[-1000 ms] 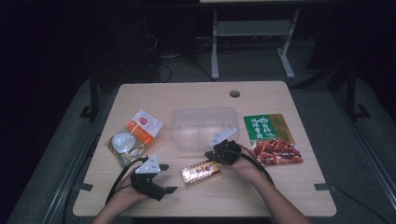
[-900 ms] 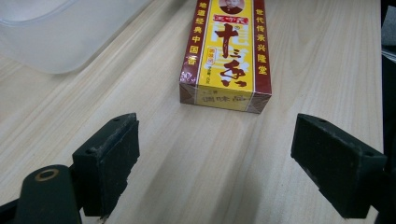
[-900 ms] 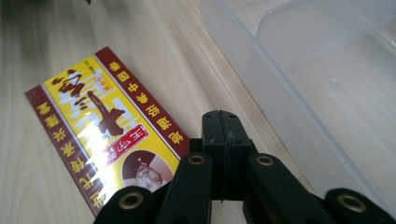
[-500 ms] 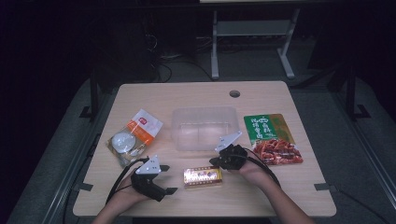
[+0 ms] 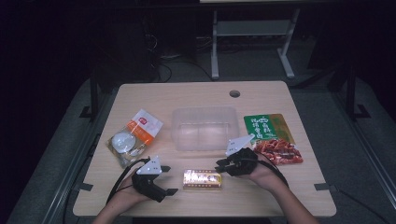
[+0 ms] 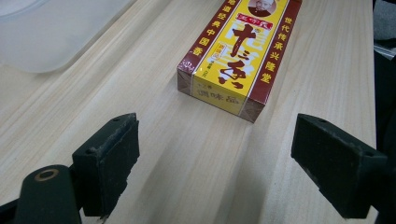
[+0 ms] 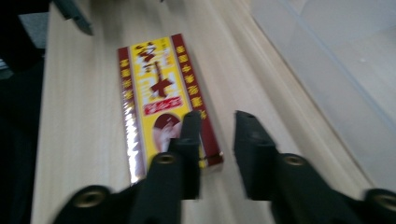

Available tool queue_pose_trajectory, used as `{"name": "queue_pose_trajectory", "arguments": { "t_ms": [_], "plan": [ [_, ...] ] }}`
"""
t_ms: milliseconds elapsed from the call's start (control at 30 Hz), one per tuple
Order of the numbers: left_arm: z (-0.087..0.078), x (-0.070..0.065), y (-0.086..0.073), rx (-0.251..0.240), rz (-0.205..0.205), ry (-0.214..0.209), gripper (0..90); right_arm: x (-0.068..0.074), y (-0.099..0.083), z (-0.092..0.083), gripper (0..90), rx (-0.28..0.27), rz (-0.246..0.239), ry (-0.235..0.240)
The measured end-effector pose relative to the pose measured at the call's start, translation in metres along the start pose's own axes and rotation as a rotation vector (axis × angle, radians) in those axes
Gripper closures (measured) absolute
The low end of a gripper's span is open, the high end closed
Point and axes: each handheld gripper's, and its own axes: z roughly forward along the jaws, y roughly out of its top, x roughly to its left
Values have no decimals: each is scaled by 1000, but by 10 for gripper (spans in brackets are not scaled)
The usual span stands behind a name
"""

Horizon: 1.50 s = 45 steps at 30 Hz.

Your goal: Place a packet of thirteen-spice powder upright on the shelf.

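A yellow and red box [image 5: 202,178] lies flat on the wooden table [image 5: 187,95] near the front edge, between my two grippers. My left gripper [image 5: 169,179] sits just left of it, open wide; in the left gripper view the box [image 6: 238,51] lies ahead of the spread jaws [image 6: 215,158], untouched. My right gripper [image 5: 220,166] hovers by the box's right end. Its jaws have just been opening and stand slightly apart [image 7: 217,135] with only bare table between them. The box [image 7: 154,93] lies under and beyond one jaw.
A clear plastic container [image 5: 203,128] stands behind the box at mid-table. An orange and white packet [image 5: 135,135] lies at the left. A green packet [image 5: 267,126] and a red packet [image 5: 279,151] lie at the right, close to my right hand.
The right gripper set the box down flat on the table, let go of it and drew back to the right. The left gripper has stayed put.
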Motion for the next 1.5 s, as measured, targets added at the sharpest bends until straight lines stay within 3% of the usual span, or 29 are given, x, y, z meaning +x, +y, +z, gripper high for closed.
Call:
{"name": "queue_pose_trajectory", "arguments": {
  "t_ms": [33, 100, 167, 300, 333, 567, 633, 1000, 1400, 1500],
  "plan": [
    [0, 0, 0, 0, 0, 0, 147, 0, 0, 0, 677, 0, 0, 0],
    [0, -1, 0, 1, -4, -5, 147, 4, -11, -4, 471, 1, -13, 21],
    [0, -1, 0, 5, 3, -5, 147, 6, -17, -6, 388, 3, -10, 37],
    [2, -1, 1, 7, 3, -6, 146, 9, -23, -6, 319, -11, -33, 54],
    [2, -2, 1, 10, 5, -8, 147, 9, -21, -3, 293, -11, -58, 66],
    [3, -3, 1, 13, 13, -18, 146, 9, -17, 12, 253, 16, -105, 90],
    [4, -3, 1, 14, 15, -19, 146, 8, -16, 20, 244, 29, -141, 96],
    [4, -4, 1, 18, 21, -27, 146, 11, -12, 36, 238, 46, -178, 107],
    [4, -4, 1, 23, 27, -31, 146, 10, -14, 43, 251, 51, -184, 120],
    [5, -5, 1, 20, 24, -31, 146, 13, -16, 43, 250, 51, -212, 97]
  ]
}}
